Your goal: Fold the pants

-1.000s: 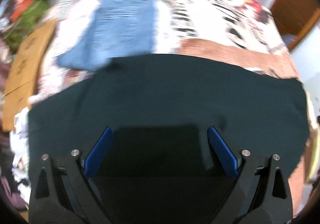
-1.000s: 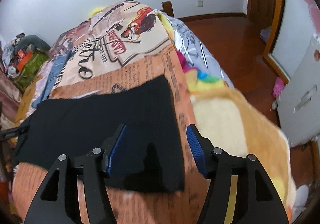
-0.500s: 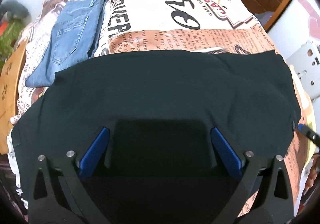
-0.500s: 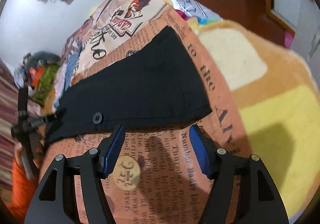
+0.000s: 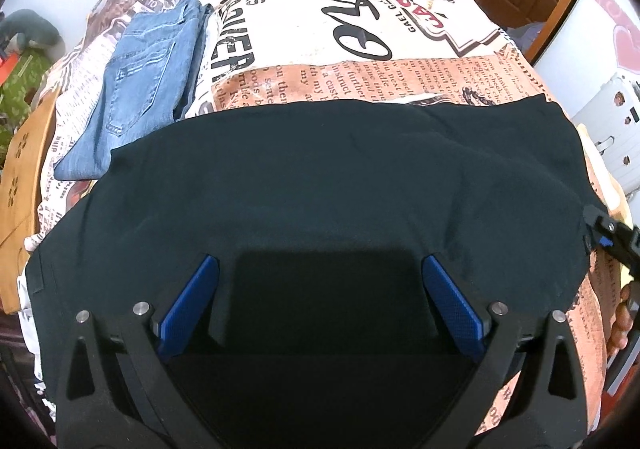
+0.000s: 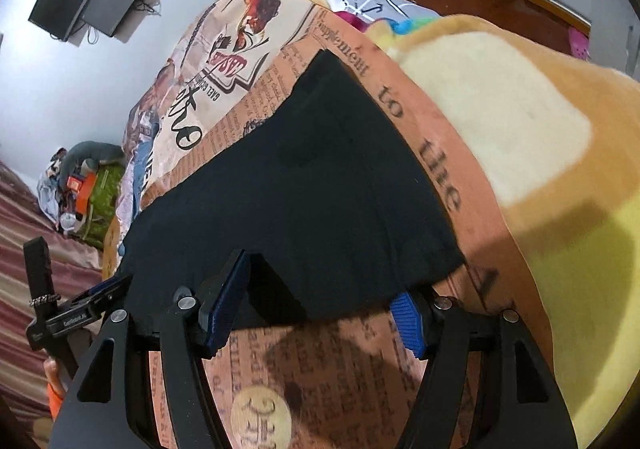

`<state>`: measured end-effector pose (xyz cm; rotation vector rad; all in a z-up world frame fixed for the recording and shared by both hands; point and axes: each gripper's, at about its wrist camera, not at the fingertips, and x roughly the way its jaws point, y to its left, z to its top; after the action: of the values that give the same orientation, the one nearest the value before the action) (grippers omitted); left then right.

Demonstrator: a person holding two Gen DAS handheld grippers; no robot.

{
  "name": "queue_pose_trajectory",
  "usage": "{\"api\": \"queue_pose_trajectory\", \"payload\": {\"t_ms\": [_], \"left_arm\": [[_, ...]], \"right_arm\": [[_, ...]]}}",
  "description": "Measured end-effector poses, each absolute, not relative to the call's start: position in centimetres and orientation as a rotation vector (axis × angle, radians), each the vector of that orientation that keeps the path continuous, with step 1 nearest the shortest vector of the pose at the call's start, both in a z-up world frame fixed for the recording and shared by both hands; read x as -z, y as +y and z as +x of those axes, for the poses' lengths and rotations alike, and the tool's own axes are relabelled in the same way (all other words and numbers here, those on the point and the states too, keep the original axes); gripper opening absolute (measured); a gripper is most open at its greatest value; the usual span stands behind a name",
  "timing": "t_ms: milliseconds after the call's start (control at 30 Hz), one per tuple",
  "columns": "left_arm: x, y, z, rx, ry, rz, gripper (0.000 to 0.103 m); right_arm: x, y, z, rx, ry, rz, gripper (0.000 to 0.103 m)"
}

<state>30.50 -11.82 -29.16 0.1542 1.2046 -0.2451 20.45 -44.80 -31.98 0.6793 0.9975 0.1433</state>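
Across the newspaper-print bedspread, the black pants are lying spread flat, with folded blue jeans sitting just beyond their far left corner. Hovering over the near part of the dark cloth, the left gripper is standing with its jaws spread wide and nothing between its blue pads. At the pants' right end, the right gripper is closing, its jaws straddling the hem there, one pad lying over the fabric and the other at its edge, not yet pinching it.
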Motion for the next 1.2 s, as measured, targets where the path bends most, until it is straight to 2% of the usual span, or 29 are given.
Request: {"api": "queue_pose_trajectory", "payload": {"t_ms": [67,100,167,233,500,967,1200], "left_arm": [[29.2,-11.8,30.5,0.246,1.204,0.153,0.103],[29.2,-11.8,30.5,0.247,1.205,0.150,0.103],[29.2,-11.7,30.5,0.248,1.205,0.148,0.103],[29.1,-11.7,30.5,0.248,1.205,0.149,0.103],[28.1,-11.3,30.2,0.262,1.201,0.140,0.102],[20.0,-5.2,26.8,0.241,0.995,0.019,0.102],[17.8,-1.2,25.1,0.182,0.918,-0.013,0.102]], "right_arm": [[32.0,-45.1,20.9,-0.131,0.998,0.676,0.038],[32.0,-45.3,21.1,-0.126,0.997,0.679,0.033],[32.1,-45.7,21.4,-0.112,0.995,0.680,0.014],[31.7,-45.9,21.4,-0.112,0.975,0.678,0.008],[27.2,-45.7,21.0,-0.132,0.824,0.607,0.005],[17.4,-39.3,23.7,-0.272,0.618,0.477,0.004],[14.7,-34.7,25.2,-0.358,0.578,0.414,0.004]]}}
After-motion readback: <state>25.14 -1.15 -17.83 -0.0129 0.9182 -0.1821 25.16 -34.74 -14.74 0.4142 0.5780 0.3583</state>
